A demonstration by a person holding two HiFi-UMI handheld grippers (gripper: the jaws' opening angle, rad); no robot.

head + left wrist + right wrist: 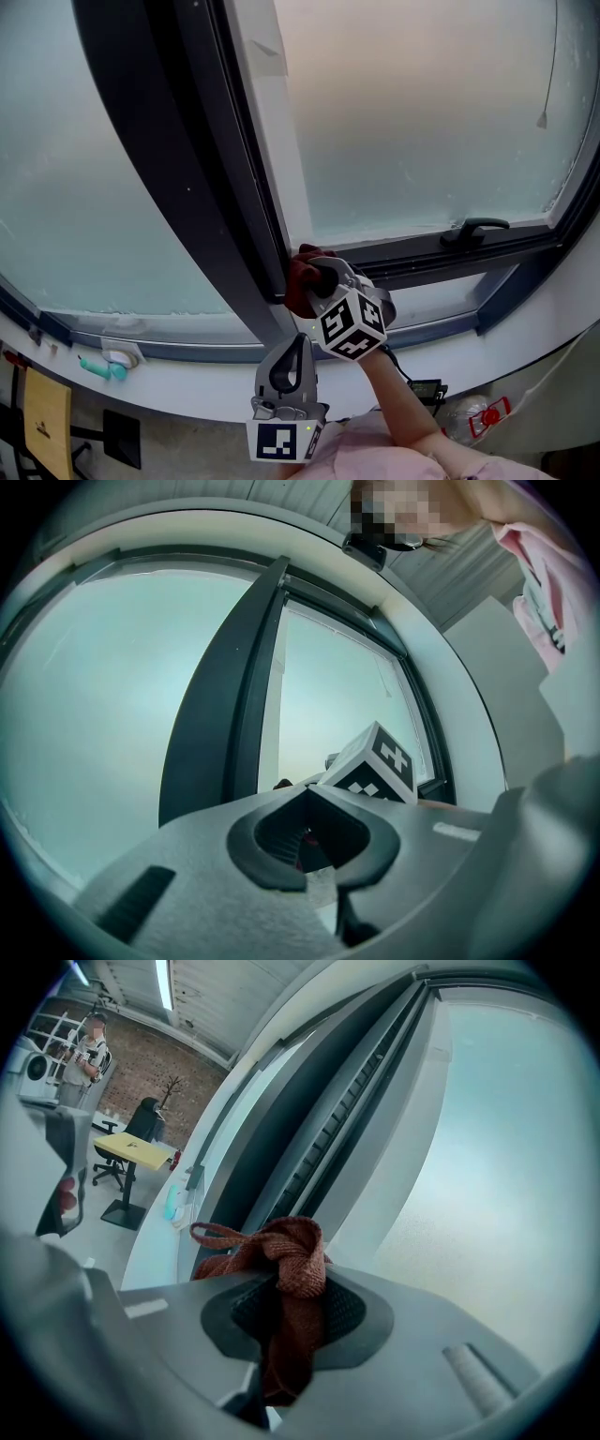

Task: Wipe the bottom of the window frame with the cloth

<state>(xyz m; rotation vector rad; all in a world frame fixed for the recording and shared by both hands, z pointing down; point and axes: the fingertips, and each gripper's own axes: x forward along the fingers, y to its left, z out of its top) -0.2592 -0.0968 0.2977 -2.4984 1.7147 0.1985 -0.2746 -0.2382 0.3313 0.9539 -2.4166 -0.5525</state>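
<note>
My right gripper (314, 281) is shut on a rust-red cloth (302, 278), pressed at the foot of the dark upright window post (211, 202), where it meets the bottom frame rail (422, 258). In the right gripper view the cloth (286, 1260) bunches out between the jaws against the dark frame (309, 1138). My left gripper (292, 361) hangs lower, just under the right one, over the white sill (187, 375); its jaws stand together with nothing in them. From the left gripper view I see the right gripper's marker cube (375, 766).
A black window handle (473, 230) sits on the lower rail at right. A teal and white object (108, 364) lies on the sill at left. A yellow desk (136, 1150) and chair stand in the room behind, with a person far off.
</note>
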